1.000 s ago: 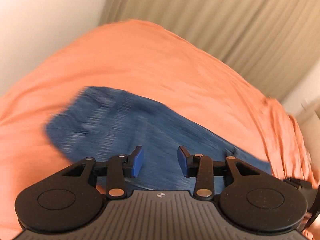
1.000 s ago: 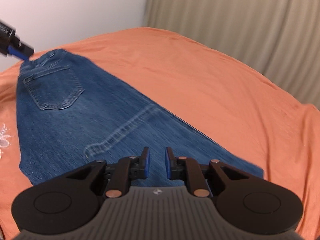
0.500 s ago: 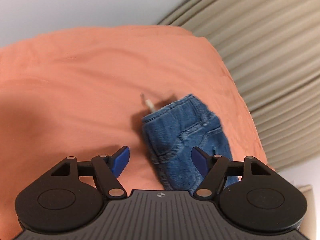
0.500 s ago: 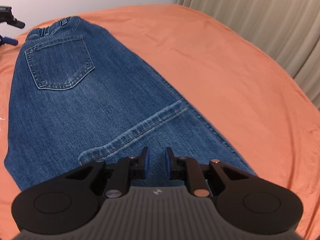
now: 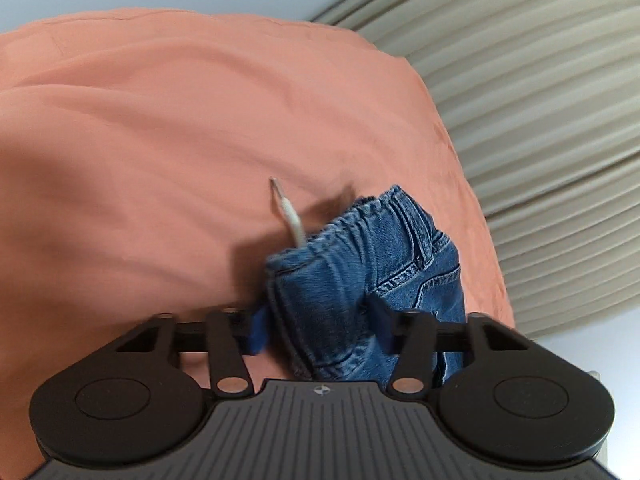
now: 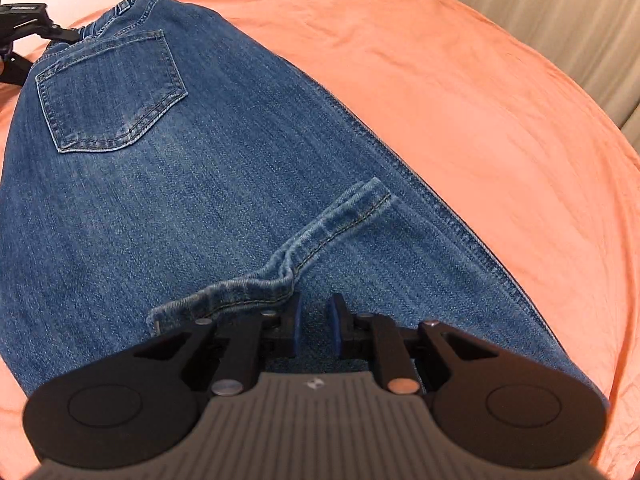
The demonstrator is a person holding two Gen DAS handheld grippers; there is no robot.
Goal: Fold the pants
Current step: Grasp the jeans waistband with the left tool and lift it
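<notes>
Blue jeans (image 6: 200, 200) lie flat on the orange bedspread (image 6: 480, 100), back pocket (image 6: 112, 92) up, with one leg hem (image 6: 320, 232) folded across the thigh. In the left wrist view the waistband (image 5: 380, 220) stands bunched between the jaws of my left gripper (image 5: 318, 326). These jaws are closing, and both pads touch the denim. A white label (image 5: 290, 216) sticks out of the waistband. The left gripper (image 6: 52, 32) also shows at the waistband in the right wrist view. My right gripper (image 6: 315, 320) hovers low over the leg beside the hem, its pads a narrow gap apart and holding nothing.
The orange bedspread (image 5: 160, 140) stretches wide around the jeans in soft wrinkles. A beige pleated curtain (image 5: 540, 80) hangs past the bed's far edge, also seen as the curtain (image 6: 560, 12) at top right. A pale wall stands behind the bed.
The left gripper rolled, dropped to the waistband, opened wide and has now narrowed around it. The right gripper sank closer over the jeans toward the folded hem, its gap unchanged.
</notes>
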